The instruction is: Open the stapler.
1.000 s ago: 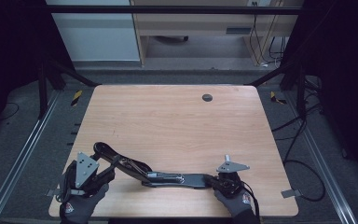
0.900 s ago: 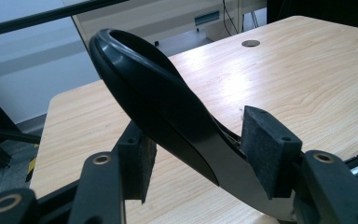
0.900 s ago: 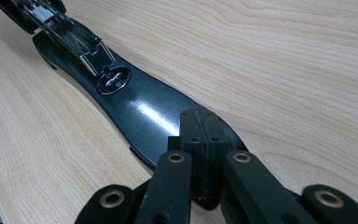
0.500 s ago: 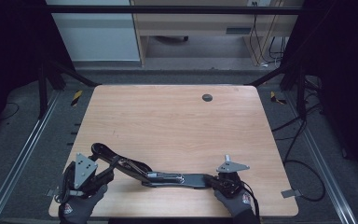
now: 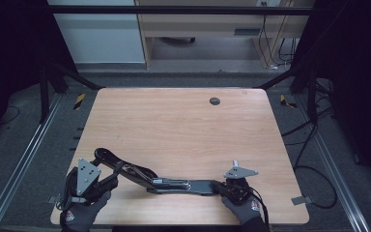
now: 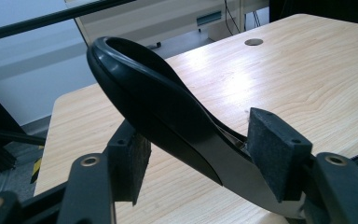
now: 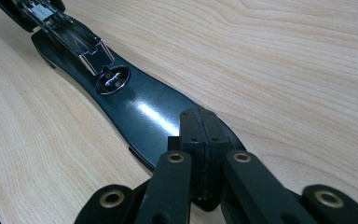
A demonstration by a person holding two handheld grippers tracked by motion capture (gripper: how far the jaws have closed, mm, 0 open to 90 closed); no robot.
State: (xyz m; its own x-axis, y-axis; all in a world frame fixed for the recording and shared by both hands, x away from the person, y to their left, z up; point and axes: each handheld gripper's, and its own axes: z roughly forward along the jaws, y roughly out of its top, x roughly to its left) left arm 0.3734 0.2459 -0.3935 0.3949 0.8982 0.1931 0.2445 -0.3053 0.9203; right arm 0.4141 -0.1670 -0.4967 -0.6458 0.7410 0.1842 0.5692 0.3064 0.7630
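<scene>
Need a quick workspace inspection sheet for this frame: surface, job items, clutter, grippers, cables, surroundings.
Surface: wooden table, with a round port near the far edge.
Job's things: long black tool lying along the near edge.
Clutter: nothing seen.
Grippers: left gripper fingers have just been opening, with the tool's looped handle between them; right gripper fingers shut at the tool's flat end, pinch unclear.
Cables: loose cables on the floor to the right.
Surroundings: dark frame, striped floor tape, desk behind.
</scene>
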